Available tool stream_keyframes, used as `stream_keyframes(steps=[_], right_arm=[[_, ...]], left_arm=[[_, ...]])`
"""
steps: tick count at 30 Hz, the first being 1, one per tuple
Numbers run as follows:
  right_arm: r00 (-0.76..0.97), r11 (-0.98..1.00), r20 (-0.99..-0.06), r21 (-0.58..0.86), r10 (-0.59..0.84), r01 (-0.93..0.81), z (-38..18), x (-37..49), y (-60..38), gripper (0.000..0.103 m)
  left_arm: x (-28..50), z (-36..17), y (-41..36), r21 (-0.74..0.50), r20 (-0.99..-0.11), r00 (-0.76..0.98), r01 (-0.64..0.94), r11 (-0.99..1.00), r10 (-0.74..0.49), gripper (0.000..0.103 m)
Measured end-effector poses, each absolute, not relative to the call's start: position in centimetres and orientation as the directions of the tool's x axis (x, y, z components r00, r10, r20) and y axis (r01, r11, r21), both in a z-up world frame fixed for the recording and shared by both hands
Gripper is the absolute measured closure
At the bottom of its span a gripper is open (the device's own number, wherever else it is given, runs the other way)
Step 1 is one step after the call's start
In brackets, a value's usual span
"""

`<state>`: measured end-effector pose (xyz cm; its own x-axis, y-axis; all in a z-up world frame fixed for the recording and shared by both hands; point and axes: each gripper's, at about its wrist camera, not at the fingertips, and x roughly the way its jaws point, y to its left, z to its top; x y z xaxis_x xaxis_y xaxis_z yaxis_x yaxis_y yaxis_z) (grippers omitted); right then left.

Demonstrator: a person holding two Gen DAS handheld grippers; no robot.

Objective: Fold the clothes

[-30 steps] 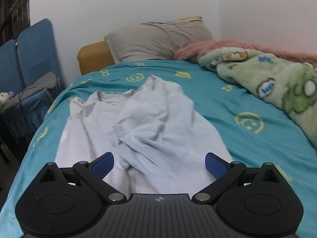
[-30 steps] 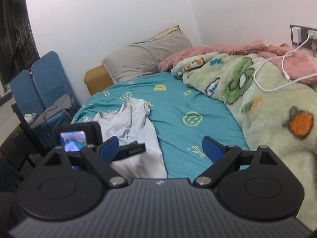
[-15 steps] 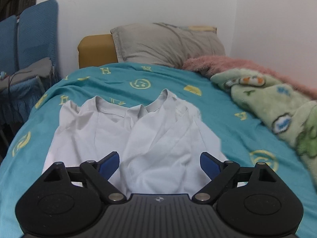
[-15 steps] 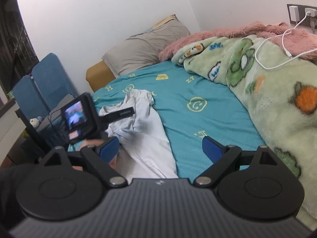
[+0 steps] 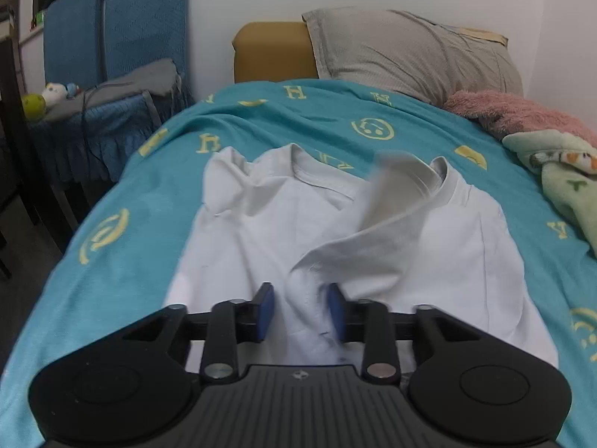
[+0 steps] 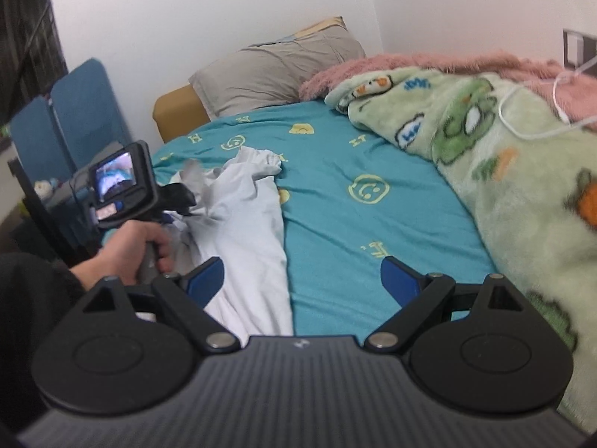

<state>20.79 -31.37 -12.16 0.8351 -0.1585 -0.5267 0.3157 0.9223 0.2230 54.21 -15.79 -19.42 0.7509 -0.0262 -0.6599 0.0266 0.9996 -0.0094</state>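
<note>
A white shirt (image 5: 335,231) lies crumpled on the teal bedsheet (image 5: 149,201), collar toward the pillow. My left gripper (image 5: 300,311) has its blue pads closed on a raised ridge of the shirt near its lower middle. A flap of the shirt (image 5: 395,183) is blurred in motion above the collar. In the right wrist view the shirt (image 6: 242,224) lies left of centre, and the left gripper (image 6: 179,201) with its hand and screen sits over it. My right gripper (image 6: 302,280) is open and empty, above the shirt's right edge and the sheet.
A grey pillow (image 5: 410,52) and a tan headboard (image 5: 272,52) are at the far end. A green and pink blanket (image 6: 503,171) with a white cable (image 6: 530,112) covers the bed's right side. Blue chairs (image 5: 112,26) stand beyond the left edge.
My left gripper moved down and forward onto the shirt and closed its jaws on a fold of it. The right gripper stayed open and shifted slightly.
</note>
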Motion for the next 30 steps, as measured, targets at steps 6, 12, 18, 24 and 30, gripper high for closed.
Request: stream_keyframes(steps=[6,12,18,24,30], right_arm=[[0.849,0.928,-0.497,0.199,-0.181,0.314,-11.2,20.1,-31.4,0.011],[0.883,0.943,-0.459,0.243,-0.095,0.228,-8.3,16.7,-32.6,0.011],[0.926,0.926,-0.369,0.317,-0.078,0.204,-5.2,11.7,-34.9,0.011],[0.921,0.905,-0.366,0.335,-0.132,0.263,-5.3,9.1,-36.5,0.011],[0.912,0.908,-0.386,0.319,-0.137,0.271,-6.4,9.4,-36.7,0.011]], left_arm=[[46.2,-15.6,-14.8,-0.014,-0.607,0.791,0.08,0.997,-0.072,0.021],[33.6,-12.3,-14.4,-0.112,-0.631,0.757,0.124,0.986,-0.167,0.02],[22.2,-11.9,-15.2,-0.301,-0.693,0.651,0.131,0.945,-0.311,0.025],[16.8,-13.9,-21.0,-0.29,-0.747,0.536,0.271,0.918,-0.394,0.033],[15.3,-18.2,-26.9,-0.185,-0.821,0.444,0.386,0.904,-0.358,0.085]])
